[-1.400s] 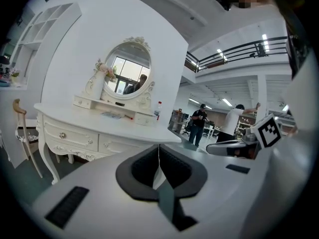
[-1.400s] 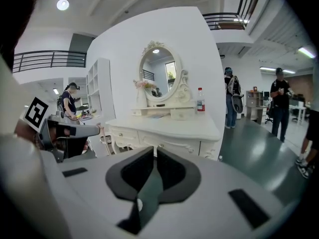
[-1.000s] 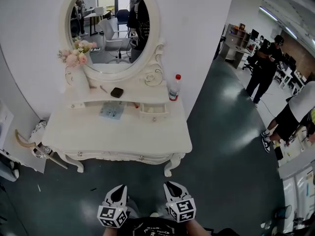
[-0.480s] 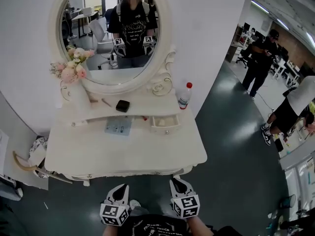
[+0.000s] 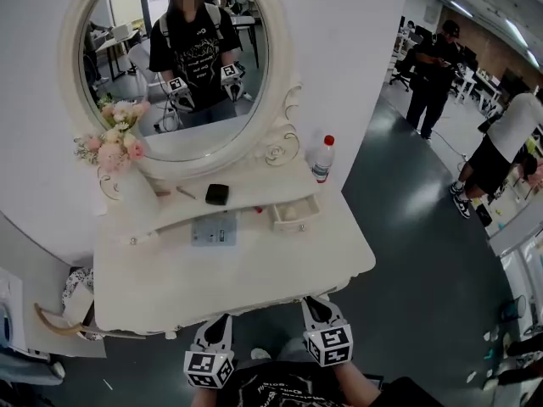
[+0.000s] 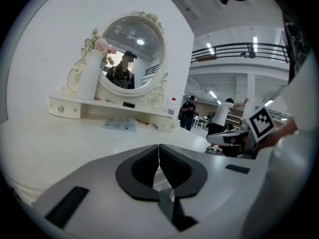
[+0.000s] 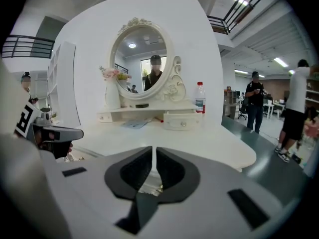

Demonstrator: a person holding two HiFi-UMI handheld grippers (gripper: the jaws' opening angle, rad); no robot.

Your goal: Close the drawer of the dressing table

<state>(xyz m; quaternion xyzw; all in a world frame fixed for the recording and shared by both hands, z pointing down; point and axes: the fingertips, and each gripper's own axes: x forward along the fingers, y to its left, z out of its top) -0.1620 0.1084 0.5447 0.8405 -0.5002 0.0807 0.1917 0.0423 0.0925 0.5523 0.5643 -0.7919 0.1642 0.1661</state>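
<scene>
both tongs clenched, empty: left gripper (image 5: 218,322), right gripper (image 5: 316,305), lower centre. drawer (image 5: 295,213) open, right of centre, well apart. advise: press closed tips squarely on drawer front.

- The mirror (image 5: 170,134) above the dressing table (image 5: 254,261) is cut off by the head view's top edge.
- A small black object (image 5: 217,194) on the dressing table's shelf is too small to identify.
- The inside of the dressing table's drawer (image 5: 296,214) cannot be made out.

Bare tabletop (image 5: 254,270) up to open drawer (image 5: 296,213); booklet (image 5: 214,228) lies left
</scene>
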